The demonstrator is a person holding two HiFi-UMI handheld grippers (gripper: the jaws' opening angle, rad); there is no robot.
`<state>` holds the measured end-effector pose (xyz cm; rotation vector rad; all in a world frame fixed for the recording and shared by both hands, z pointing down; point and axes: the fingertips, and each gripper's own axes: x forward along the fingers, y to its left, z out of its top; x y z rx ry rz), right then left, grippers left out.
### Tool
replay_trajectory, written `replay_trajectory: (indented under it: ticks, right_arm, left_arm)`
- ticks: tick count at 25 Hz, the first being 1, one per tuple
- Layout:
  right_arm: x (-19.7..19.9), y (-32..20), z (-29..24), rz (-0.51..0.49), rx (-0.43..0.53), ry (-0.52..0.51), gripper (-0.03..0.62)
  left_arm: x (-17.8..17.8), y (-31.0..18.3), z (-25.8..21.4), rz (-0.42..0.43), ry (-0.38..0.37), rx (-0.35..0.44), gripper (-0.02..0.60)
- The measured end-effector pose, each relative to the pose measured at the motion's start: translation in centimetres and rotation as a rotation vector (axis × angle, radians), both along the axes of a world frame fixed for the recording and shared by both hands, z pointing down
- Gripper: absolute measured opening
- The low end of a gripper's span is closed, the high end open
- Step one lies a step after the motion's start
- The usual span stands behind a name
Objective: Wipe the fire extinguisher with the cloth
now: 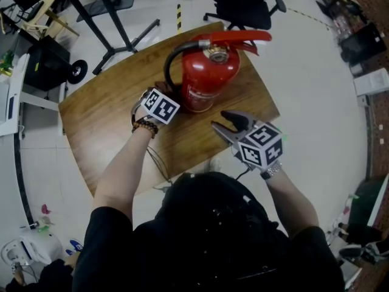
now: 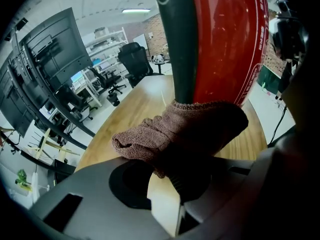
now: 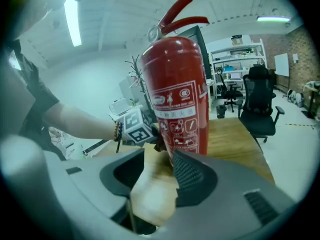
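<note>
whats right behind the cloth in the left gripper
The fire extinguisher and its black hose rise directly behind the cloth held in the left gripper. Whether the cloth touches them is hidden by the cloth itself.

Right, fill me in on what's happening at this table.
A person holds a gripper in each hand. The left gripper is shut on a crumpled brown terry cloth, held against the lower part of the red fire extinguisher, which stands upright on the wooden table. The right gripper is open and empty, a little back from the extinguisher.
</note>
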<state>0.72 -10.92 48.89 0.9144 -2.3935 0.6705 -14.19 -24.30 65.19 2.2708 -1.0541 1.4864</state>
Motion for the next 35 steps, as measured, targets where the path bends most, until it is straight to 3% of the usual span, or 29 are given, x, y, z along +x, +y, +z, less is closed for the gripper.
replay_trajectory:
  ticks: [6, 14, 19, 24, 31, 35]
  right_arm:
    - [1.1, -1.8, -3.3, 0.044, 0.069, 0.010, 0.209]
    - [4.2, -5.0, -8.9, 0.203, 0.192, 0.005, 0.171]
    - [5.6, -6.9, -13.8, 0.287, 0.324, -0.009, 0.133]
    - [4.7, -7.0, -15.3, 0.284, 0.348, -0.026, 0.126]
    - [4.4, -7.1, -17.2, 0.335, 0.400, -0.028, 0.129]
    - [6.0, -8.9, -18.5, 0.414, 0.442, 0.045, 0.127]
  left_arm:
    - [-1.2, 0.9, 1.8, 0.005, -0.032, -0.046, 0.063]
    - [-4.1, 1.6, -0.3, -0.048, 0.001, -0.014, 0.064]
    - [-5.4, 2.1, -3.7, -0.092, 0.064, 0.033, 0.064]
    - [-5.6, 2.1, -8.6, -0.132, 0.140, 0.099, 0.064]
    - [-3.8, 1.6, -15.7, -0.078, 0.227, 0.207, 0.064]
    - [-2.9, 1.3, -18.7, -0.056, 0.266, 0.249, 0.064]
